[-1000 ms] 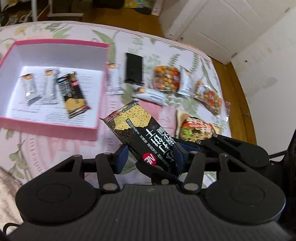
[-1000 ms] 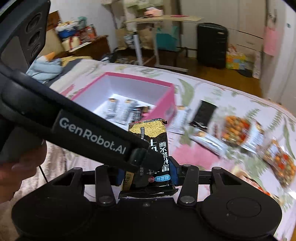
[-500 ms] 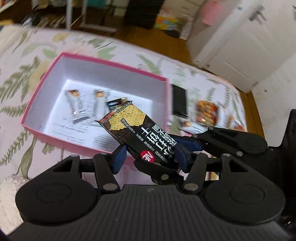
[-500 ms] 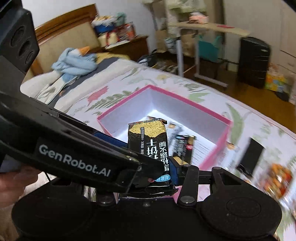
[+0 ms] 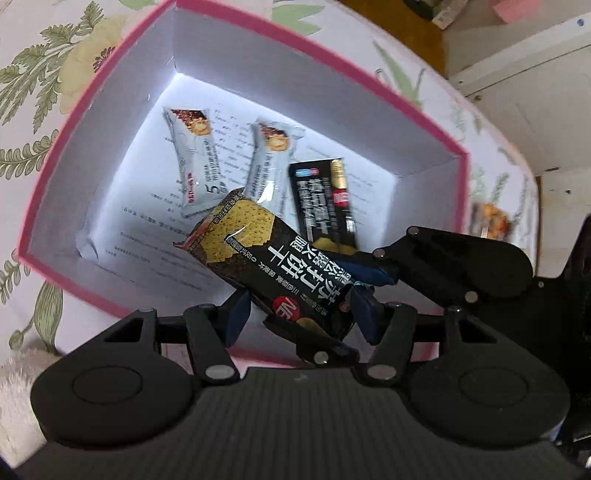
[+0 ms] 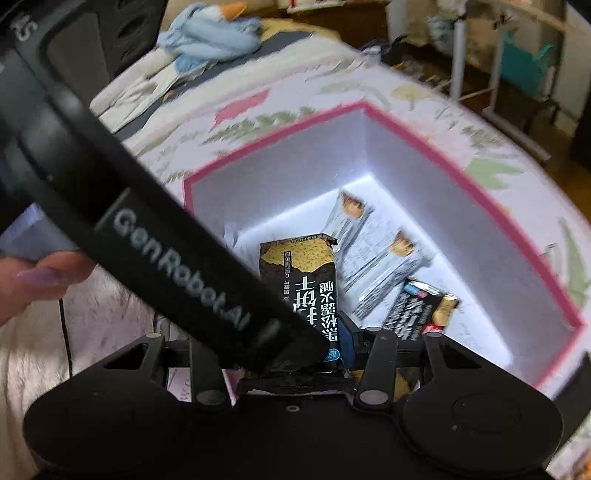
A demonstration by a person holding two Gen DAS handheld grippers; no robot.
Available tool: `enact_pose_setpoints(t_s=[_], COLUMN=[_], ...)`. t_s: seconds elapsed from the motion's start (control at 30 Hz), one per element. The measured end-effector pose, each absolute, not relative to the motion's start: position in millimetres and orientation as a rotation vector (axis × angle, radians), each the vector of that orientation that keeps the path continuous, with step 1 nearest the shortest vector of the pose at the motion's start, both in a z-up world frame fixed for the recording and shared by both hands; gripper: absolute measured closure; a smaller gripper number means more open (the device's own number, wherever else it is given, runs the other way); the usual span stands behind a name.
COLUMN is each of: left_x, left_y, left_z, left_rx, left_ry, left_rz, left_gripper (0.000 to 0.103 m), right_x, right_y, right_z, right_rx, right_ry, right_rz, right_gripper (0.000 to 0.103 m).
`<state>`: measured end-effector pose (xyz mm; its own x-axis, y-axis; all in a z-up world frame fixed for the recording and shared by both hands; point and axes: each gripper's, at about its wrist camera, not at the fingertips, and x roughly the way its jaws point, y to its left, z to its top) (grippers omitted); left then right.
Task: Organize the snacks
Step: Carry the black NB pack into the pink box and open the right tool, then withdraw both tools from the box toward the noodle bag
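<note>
A black cracker packet [image 5: 269,258] with a yellow cracker picture hangs tilted over the open pink box [image 5: 306,37], its top end pointing into the box. My right gripper [image 6: 295,354] is shut on the packet's lower end [image 6: 299,288]; its left finger is hidden behind the left gripper's body. My left gripper [image 5: 299,317] straddles the same end with its jaws slightly spread, and its left pad [image 5: 236,317] stands just off the wrapper. On a printed sheet in the box lie two silver bars [image 5: 192,155] [image 5: 269,162] and a black bar [image 5: 325,199].
The box [image 6: 443,155] sits on a floral bedspread [image 5: 37,74]. A snack bag [image 5: 491,218] lies past the box's right wall. A fuzzy white blanket [image 5: 18,376] is at the near left. A hand [image 6: 33,284] holds the left gripper; blue cloth [image 6: 210,33] lies far back.
Both grippers carried the cracker packet from over the bedspread to over the pink box and sank toward it. The left jaws spread a little wider.
</note>
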<state>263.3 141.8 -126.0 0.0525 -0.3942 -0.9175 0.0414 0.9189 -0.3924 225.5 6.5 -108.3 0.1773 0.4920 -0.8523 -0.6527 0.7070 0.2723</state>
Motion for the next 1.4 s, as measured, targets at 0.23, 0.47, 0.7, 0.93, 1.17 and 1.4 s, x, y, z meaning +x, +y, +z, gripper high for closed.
enact_pose_setpoints(t_s=[0.23,0.47,0.7,0.93,1.17,1.4], left_x=[255,219,166,114,67,44], left_y=[140,142,130,91,57,12], left_z=[-121,-89,-34,11,29,9], left_rx=[-0.236,-0.154,-0.03,0.13,0.142,0.119], left_ry=[1.413,1.305,1.109,0.987,0.897,0.917], left_rz=[-0.296,-0.384,-0.449,-0.55,-0.622,-0.737], left_gripper=[0.038,0.037,0.037,0.037,0.037,0.037], right_x=[228,175,127,60,-10,-55], right_y=[12,-7,-32,-90,-162,-208], right_z=[-127,-87,-37,4,20,-19], right_rx=[-0.137,-0.211,-0.124,-0.065,0.068,0.189], right_ry=[1.187,1.09,1.029,0.919,0.769,0.677], right_rz=[0.745,0.606,0.446,0.245,0.094,-0.064], right_gripper=[0.031,0.025,0.025,0.023,0.021,0.021])
